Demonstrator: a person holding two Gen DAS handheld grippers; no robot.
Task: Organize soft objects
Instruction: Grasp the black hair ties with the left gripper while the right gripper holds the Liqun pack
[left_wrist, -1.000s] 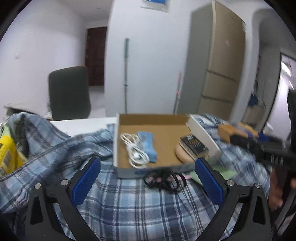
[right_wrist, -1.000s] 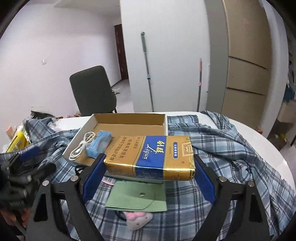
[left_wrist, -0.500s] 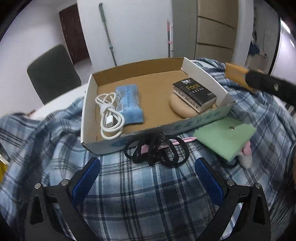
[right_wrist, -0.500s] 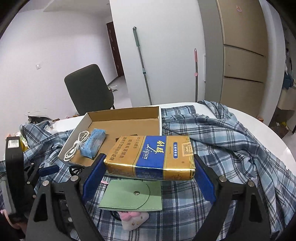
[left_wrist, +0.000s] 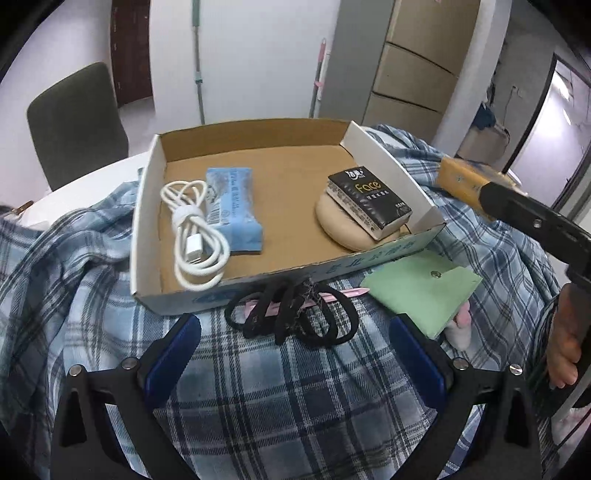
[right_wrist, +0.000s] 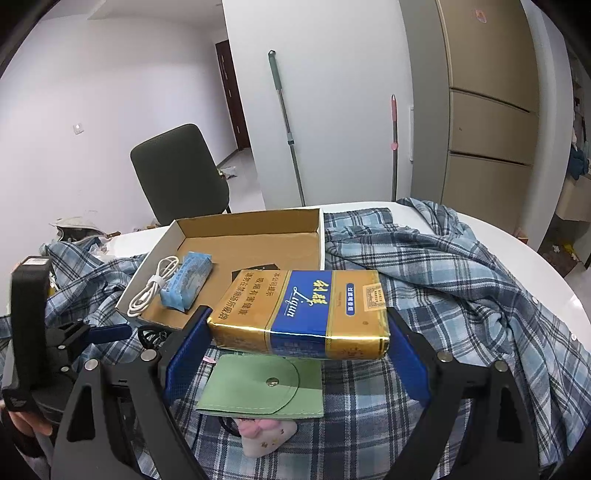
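Two grippers are seen over a round worktop (right_wrist: 517, 258) draped with a plaid shirt (right_wrist: 443, 280). A gold and blue carton (right_wrist: 303, 314) is pinched end to end between the pads of the right gripper (right_wrist: 295, 343), whose jaws are spread wide to span it; it is held in the air just in front of the cardboard tray (left_wrist: 147, 236). Being foil-wrapped and boxy, the carton is judged light, fairly stiff and somewhat slippery, so the hold across its short ends should be kept firm but not crushing. The left gripper (left_wrist: 295, 350) is spread open and empty, poised just short of a tangle of black hair ties (left_wrist: 295, 314) lying on the shirt against the tray's front wall. These ties are judged limp and light, best taken at the bunched middle, where a pink pen (left_wrist: 332, 295) is threaded through. A green pouch (left_wrist: 421, 291) lies just beside them. Inside the tray are a white cable (left_wrist: 192, 236), a blue tissue pack (left_wrist: 232, 206) and a black pack (left_wrist: 369, 199) resting on a beige puff (left_wrist: 340, 229).
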